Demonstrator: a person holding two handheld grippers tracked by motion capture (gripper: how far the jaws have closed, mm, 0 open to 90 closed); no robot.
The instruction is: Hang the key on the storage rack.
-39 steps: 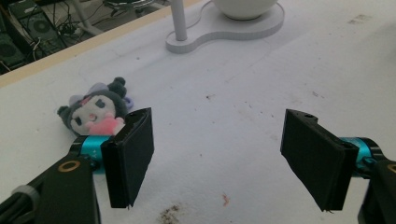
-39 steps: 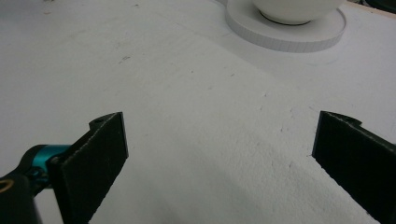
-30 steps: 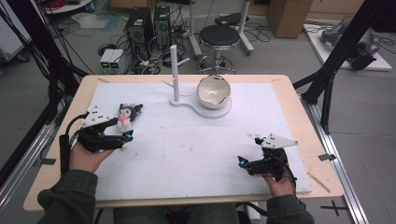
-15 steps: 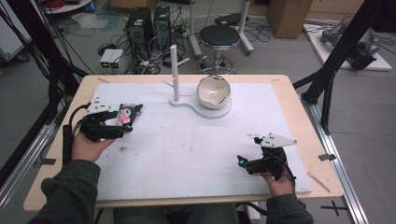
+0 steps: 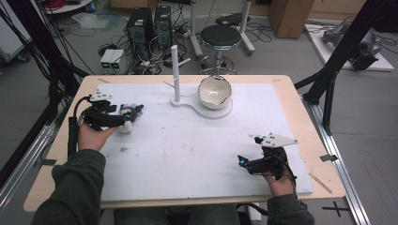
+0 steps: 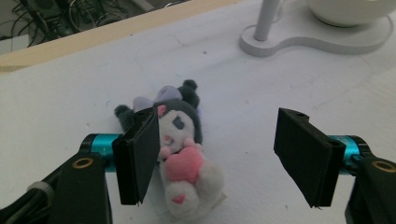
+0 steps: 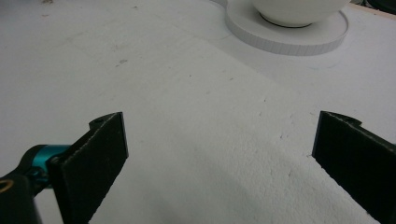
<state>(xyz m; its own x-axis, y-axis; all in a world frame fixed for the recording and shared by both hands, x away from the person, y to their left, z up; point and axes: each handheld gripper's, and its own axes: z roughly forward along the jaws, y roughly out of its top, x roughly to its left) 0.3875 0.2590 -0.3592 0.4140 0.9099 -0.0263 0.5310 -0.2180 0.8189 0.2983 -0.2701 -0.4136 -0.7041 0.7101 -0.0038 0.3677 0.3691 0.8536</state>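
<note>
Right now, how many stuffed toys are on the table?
1. The plush toy lies on the white mat at the table's left side, beside one pad of the open left tool. None seems hidden.

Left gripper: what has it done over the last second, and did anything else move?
The left gripper moved forward across the table to the plush toy, fingers open around it, not yet closed. The toy seems not to have moved. The right gripper, bowl and stand stayed put.
</note>
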